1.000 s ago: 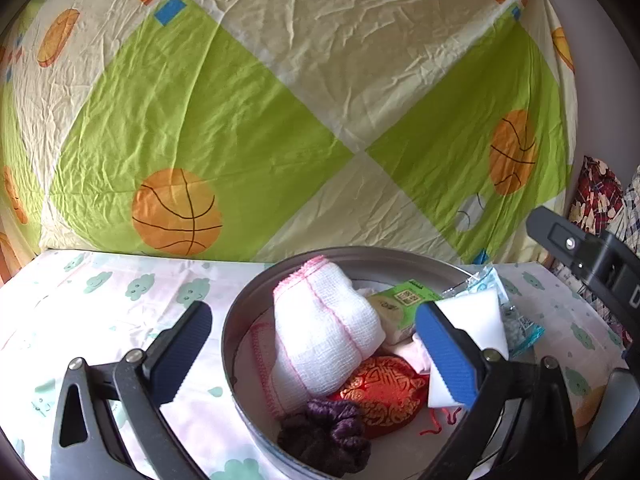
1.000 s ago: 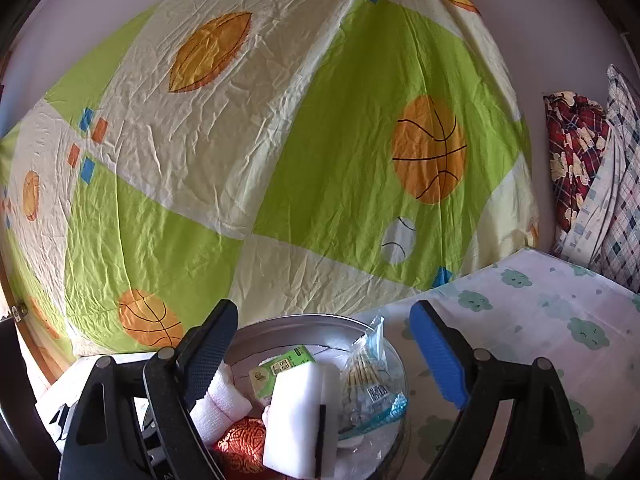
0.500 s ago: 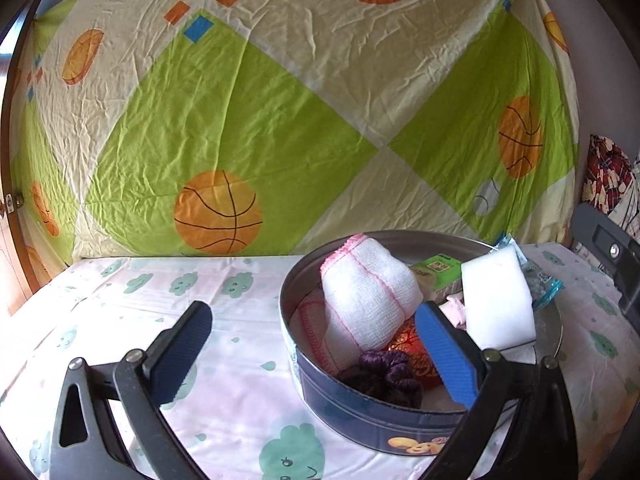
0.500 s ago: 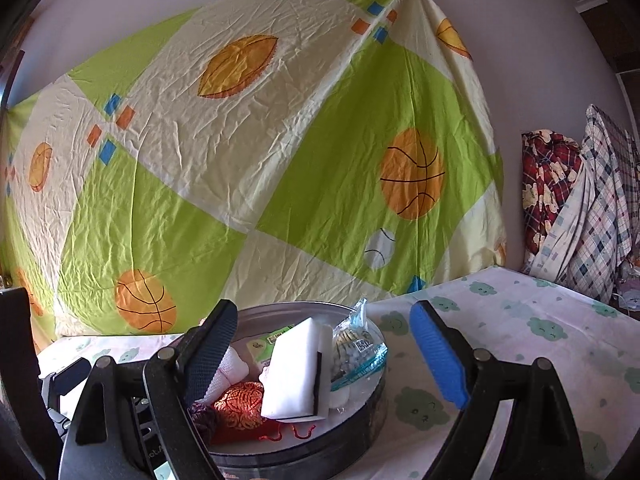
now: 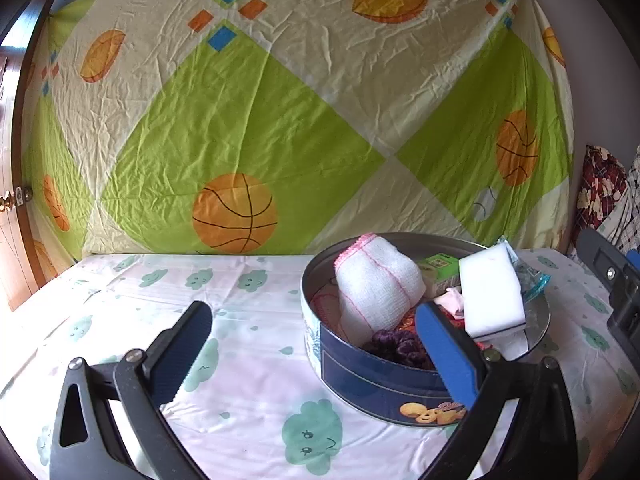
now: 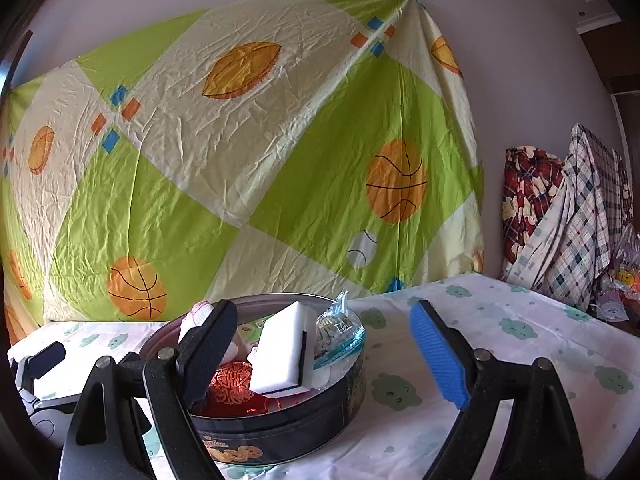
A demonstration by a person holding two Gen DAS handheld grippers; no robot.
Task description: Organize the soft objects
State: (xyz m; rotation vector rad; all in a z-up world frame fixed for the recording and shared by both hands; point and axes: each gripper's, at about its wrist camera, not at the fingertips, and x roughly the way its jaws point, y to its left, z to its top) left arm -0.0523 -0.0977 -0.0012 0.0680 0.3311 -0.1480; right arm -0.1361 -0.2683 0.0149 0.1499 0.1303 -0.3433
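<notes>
I have both claws spread wide and holding nothing: the left claw (image 5: 314, 354) hangs just left of the round dark blue cookie tin (image 5: 384, 390), the right claw (image 6: 326, 354) just beside its right side. The tin is my landmark on the cloud-printed surface (image 5: 248, 360). Inside it I see a rolled white gauze cloth with pink edging (image 5: 376, 290), a white block sponge (image 5: 491, 294), a purple scrunchie (image 5: 398, 348), a red embroidered pouch (image 6: 232, 380), a green packet (image 5: 440, 266) and a clear bag of swabs (image 6: 334, 332). I judge the sorting nearly done, since no loose soft thing lies outside the tin. The tin's floor is buried, the pouch half hidden, and the surface nearest me is cut off.
</notes>
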